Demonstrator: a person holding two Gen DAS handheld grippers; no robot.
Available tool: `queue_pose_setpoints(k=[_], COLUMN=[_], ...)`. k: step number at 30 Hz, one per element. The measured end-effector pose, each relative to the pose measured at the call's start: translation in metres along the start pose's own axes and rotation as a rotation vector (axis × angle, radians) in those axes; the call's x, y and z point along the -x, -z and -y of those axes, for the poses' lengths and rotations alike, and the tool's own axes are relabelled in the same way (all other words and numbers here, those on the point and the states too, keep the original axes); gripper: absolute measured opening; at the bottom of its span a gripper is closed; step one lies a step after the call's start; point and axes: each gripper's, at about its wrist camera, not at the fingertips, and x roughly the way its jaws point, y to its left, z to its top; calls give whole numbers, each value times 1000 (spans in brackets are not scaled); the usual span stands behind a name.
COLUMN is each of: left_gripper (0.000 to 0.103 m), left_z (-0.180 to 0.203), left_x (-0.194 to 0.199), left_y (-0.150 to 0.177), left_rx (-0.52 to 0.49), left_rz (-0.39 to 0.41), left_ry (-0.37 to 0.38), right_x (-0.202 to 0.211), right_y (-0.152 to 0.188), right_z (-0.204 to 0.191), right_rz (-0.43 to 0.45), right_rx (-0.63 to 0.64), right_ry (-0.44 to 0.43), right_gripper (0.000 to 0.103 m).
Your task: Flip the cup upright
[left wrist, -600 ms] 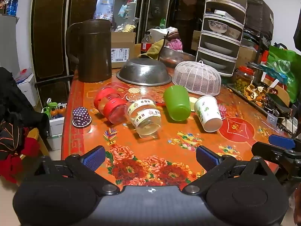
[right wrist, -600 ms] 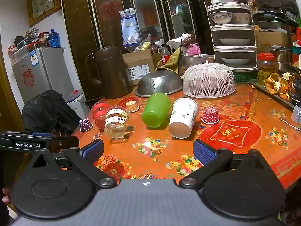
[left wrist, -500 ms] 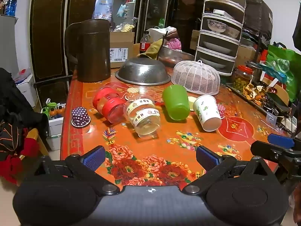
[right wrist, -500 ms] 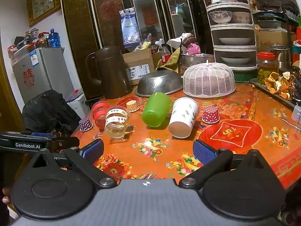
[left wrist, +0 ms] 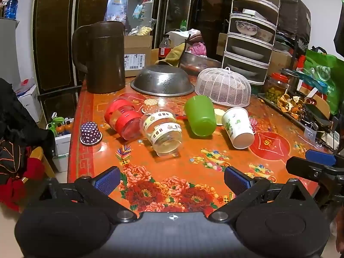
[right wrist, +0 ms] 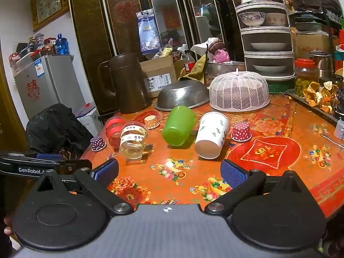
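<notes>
Hovering wide apart at bottom of left wrist view, left claw (left wrist: 172,179) gripping nothing, blue pads (left wrist: 106,180) sitting over near edge of tabletop (left wrist: 187,169). Same w/ right claw (right wrist: 169,173) at bottom of right wrist view: spread wide, empty, hanging over floral cloth.

Lying on their sides across frame centre, a row of cups, all apart from both claws. From left in left wrist view: red cup (left wrist: 123,119), clear cup w/ lettered bands (left wrist: 163,132) touching it, mouth facing camera; green cup (left wrist: 201,116) w/ base toward camera; white paper cup (left wrist: 237,128) right of centre, open end facing lower right. Sitting upside down at mid-left, purple dotted cupcake liner (left wrist: 90,133); red dotted liner (right wrist: 241,131) just beside white paper cup in right wrist view.

Resting further back, inverted steel colander (left wrist: 162,82) and white mesh food cover (left wrist: 223,87). Standing upper left at far tabletop edge, brown pitcher (left wrist: 103,57). Rising at upper right, tiered dish rack (left wrist: 251,34).
</notes>
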Motion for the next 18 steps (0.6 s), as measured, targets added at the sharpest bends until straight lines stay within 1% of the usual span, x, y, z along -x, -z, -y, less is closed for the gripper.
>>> queue_pose_setpoints(k=[18], left_gripper=[103], left_z=[1], left_x=[-3], left_y=[1], left_rx=[-7], left_rz=[-8], left_ry=[10], right_x=[-3], right_y=[-1], right_z=[2], right_rz=[-8], right_rx=[-1], right_ry=[5], right_gripper=[102])
